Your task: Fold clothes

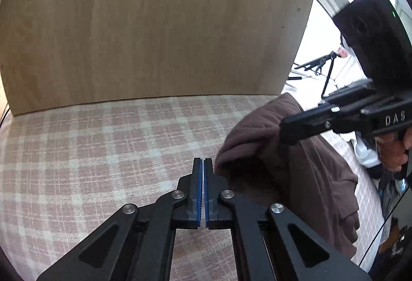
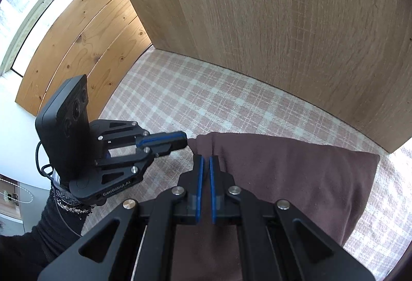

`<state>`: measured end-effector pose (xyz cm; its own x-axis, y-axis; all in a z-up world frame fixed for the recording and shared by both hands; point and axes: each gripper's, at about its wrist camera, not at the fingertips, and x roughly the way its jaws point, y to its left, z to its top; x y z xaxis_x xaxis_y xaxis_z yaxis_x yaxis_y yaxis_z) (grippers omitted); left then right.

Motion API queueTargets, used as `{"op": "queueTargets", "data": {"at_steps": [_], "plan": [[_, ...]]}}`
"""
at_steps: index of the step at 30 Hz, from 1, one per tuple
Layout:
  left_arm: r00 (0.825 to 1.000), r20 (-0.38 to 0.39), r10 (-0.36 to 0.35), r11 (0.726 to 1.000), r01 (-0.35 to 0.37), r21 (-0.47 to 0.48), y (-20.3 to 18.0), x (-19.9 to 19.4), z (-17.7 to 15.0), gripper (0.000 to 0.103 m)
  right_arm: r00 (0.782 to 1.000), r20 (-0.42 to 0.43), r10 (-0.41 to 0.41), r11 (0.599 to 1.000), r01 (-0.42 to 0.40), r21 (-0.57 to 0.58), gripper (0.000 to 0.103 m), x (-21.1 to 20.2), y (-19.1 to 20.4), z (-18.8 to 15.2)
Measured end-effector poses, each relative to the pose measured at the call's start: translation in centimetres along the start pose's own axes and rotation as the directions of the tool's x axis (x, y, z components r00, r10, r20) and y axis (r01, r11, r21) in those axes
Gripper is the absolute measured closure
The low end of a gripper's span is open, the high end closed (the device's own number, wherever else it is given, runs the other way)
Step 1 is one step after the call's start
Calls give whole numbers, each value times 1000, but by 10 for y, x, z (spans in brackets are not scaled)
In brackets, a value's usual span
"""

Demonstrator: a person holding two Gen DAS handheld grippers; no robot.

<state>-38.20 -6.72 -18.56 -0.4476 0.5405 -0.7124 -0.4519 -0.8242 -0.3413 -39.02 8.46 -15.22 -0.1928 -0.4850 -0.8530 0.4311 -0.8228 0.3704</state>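
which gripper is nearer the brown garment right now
Right. The right gripper is clamped on the brown garment near its edge. The left gripper is shut just beside the garment's corner, with no cloth visible between its pads.

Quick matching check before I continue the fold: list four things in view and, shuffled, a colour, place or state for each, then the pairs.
1 brown garment
2 checked bedcover
3 wooden board
4 right gripper

A upright at the far edge
B shut on cloth
C pink and white, spread flat
D one edge lifted

Pairs: 1-D, 2-C, 3-A, 4-B
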Motion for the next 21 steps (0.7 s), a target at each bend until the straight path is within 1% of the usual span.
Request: {"op": "queueTargets", "data": {"at_steps": [2,4,5,7,9,10,11,12,13,14,16,19,21], "plan": [[999,30,-29,1000,30,-10,0,-9,-2,103,1000,-1,9,1000,-9,7,98,0,-2,-1],[996,7,-90,996,90,-8,-10,-13,-4,102,1000,-1,19,1000,-19,16,98,0,-4,-1],[992,-19,-122,992,121,-19,-14,-11,-5,95,1000,-1,22,1000,-22,19,98,0,-5,-1],[986,-46,-160,987,158,-30,-21,-3,-6,94,1000,0,26,999,-26,20,98,-1,-5,-1],[985,-64,-163,986,161,-31,-26,7,-5,94,1000,1,20,1000,-20,11,98,-1,-4,-1],[983,-73,-167,985,163,-51,-27,11,-3,93,1000,0,16,1000,-16,3,98,-1,-2,-1],[982,-81,-172,984,166,-71,-27,16,-1,88,1000,-1,12,1000,-12,-6,98,-1,-1,-2],[981,-73,-180,980,173,-95,-25,17,1,84,1000,0,5,1000,-5,-16,98,-1,1,-2],[980,-66,-189,976,180,-119,-23,19,2,75,1000,2,0,1000,0,-23,98,-2,2,-3],[975,-55,-214,968,204,-148,-20,20,3,73,1000,2,0,1000,0,-27,98,-2,3,-2],[965,-33,-260,948,248,-200,-15,22,4,73,1000,5,2,999,-1,-34,98,-4,3,-2],[956,8,-294,929,288,-230,-12,24,1,73,1000,8,7,999,-7,-36,98,-6,2,-2],[943,40,-330,908,328,-259,-8,25,-1,74,1000,10,16,999,-16,-29,98,-7,0,-2]]}}
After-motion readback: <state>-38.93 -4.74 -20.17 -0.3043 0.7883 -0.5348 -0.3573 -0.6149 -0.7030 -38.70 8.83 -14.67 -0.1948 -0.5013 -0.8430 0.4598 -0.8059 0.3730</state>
